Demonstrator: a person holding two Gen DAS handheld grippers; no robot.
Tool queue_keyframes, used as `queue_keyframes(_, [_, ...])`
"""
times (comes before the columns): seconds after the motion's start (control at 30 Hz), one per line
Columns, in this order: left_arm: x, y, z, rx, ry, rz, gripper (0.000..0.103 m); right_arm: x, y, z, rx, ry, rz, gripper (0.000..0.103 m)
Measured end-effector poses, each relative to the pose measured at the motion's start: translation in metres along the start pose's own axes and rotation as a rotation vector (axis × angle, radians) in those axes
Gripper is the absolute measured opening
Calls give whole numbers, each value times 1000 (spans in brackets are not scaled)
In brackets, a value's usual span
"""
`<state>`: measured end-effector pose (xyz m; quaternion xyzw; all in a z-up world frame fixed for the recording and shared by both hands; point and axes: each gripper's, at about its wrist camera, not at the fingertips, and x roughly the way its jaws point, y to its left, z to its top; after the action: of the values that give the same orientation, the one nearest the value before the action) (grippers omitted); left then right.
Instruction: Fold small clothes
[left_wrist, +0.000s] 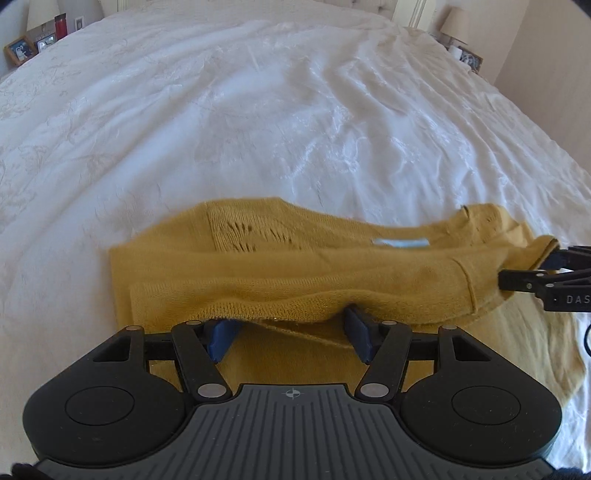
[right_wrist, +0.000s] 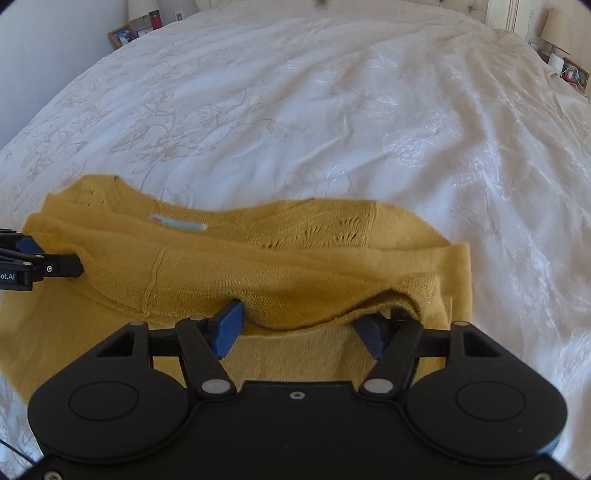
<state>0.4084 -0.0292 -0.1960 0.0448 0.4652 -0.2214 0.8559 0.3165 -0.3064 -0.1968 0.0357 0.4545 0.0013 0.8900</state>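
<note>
Folding step: laying the near part of the mustard knit garment over onto its far part looks to be the step in hand, judging by the doubled layers along the near edge.
Left gripper: nearest in the left wrist view, its blue fingers stand apart under the lifted fold; the edge drapes across both tips, and no pad presses on the cloth, so I read it as released.
Right gripper: its jaws are closing slightly, with the folded edge sagging between them; the blue fingers are well apart and not pinching, so the cloth rests on them rather than being held.
Garment position: it lies on the bed just ahead of both grippers, one flat layer beneath the jaws and a thicker folded band above, with a pale neck label showing beyond the fold.
Each gripper's place: each sits at one end of the same fold, the other's black tip showing at the garment's far side in each view.
Next move: likely drawing both grippers back out from under the edge without dragging it, then smoothing or taking the next fold.
Risk: soft knit may catch on a tip and pull the fold open.
Far end: lamps and picture frames stand on nightstands.
</note>
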Motion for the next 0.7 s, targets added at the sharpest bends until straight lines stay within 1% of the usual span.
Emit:
queue_keyframes(0.1, [4,16,27,-22,-36,28,60,6,-18,23,82,-24,-19,69])
queue_keyframes(0.2, [-1,30,46,-58,-75,61,60,7,-39,35,177,-47,-51,69])
queue_keyframes(0.33, [-16,41,50,-122,-109,74,60,-4,-52,34,251,-83,-54,70])
queue_keyframes(0.43, [-26,36,38,-139,-100,50,61,-12,-50,26,260,-85,-40,70])
queue_keyframes(0.53, [-31,22,17,-111,-66,20,61,-17,-37,11,230,-62,-5,71])
queue_keyframes(0.63, [-33,4,-15,-51,-5,2,61,-17,-24,-7,192,-7,31,73])
queue_keyframes(0.7, [-32,-4,-38,-17,50,4,61,-16,-20,-21,190,30,42,74])
